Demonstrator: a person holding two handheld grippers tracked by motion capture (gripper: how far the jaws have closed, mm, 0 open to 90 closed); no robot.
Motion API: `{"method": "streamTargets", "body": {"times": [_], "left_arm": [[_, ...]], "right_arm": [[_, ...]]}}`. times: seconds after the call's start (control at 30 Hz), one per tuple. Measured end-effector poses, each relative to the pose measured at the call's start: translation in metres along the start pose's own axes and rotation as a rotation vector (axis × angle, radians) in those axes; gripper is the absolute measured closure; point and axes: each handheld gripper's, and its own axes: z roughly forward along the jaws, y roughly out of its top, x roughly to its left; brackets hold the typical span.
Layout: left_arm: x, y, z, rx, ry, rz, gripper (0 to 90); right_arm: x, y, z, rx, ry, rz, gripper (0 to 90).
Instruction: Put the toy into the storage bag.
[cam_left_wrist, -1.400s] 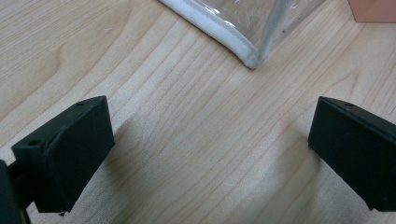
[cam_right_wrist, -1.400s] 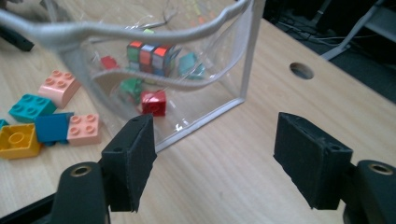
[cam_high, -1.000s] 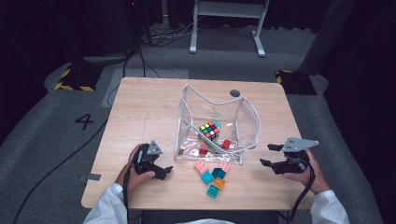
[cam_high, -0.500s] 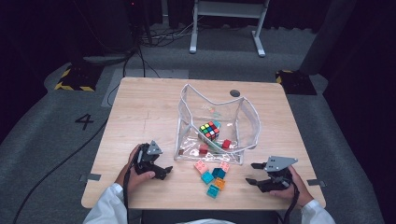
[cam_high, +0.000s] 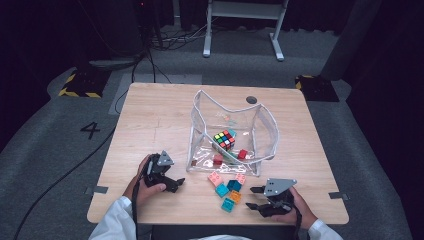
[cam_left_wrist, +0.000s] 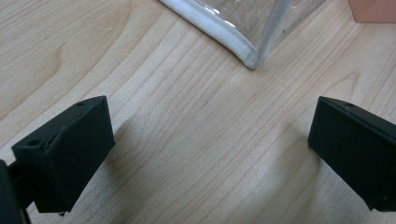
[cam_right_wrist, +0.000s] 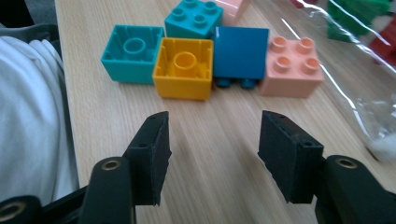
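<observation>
Clear bag (cam_high: 260, 131) holds puzzle cube (cam_high: 224, 140), red bricks (cam_high: 242, 154); both grippers' jaws apart, empty, right's closing.

Small plastic bricks (cam_high: 227, 187), teal, orange, blue, pink, clustered beside the clear bag (cam_high: 260, 125).

My left black two-jaw gripper (cam_high: 175, 182) sits low with jaws wide apart; my right black two-jaw gripper (cam_high: 254, 197) has jaws just been closing, nothing between them.
</observation>
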Motion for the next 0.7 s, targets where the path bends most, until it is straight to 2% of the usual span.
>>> {"method": "streamTargets", "body": {"times": [0.2,0.3,0.33,0.5,0.6,0.63,0.7], "left_arm": [[0.0,0.0,0.0,0.0,0.0,0.0,0.3],[0.0,0.0,0.0,0.0,0.0,0.0,0.3],[0.0,0.0,0.0,0.0,0.0,0.0,0.3],[0.0,0.0,0.0,0.0,0.0,0.0,0.3],[0.0,0.0,0.0,0.0,0.0,0.0,0.3],[0.0,0.0,0.0,0.0,0.0,0.0,0.3],[0.0,0.0,0.0,0.001,0.0,0.001,0.3]], "right_arm": [[0.005,0.006,0.013,0.01,-0.002,-0.016,41.4],[0.006,0.008,0.014,0.01,-0.009,0.015,41.6],[0.004,0.008,0.015,0.004,-0.007,-0.006,41.9],[0.008,0.01,0.018,0.002,-0.009,0.008,41.5],[0.01,0.011,0.019,-0.001,-0.007,-0.005,41.3],[0.011,0.011,0.019,0.005,-0.011,0.013,41.2],[0.012,0.011,0.02,0.0,-0.005,-0.007,41.2]]}}
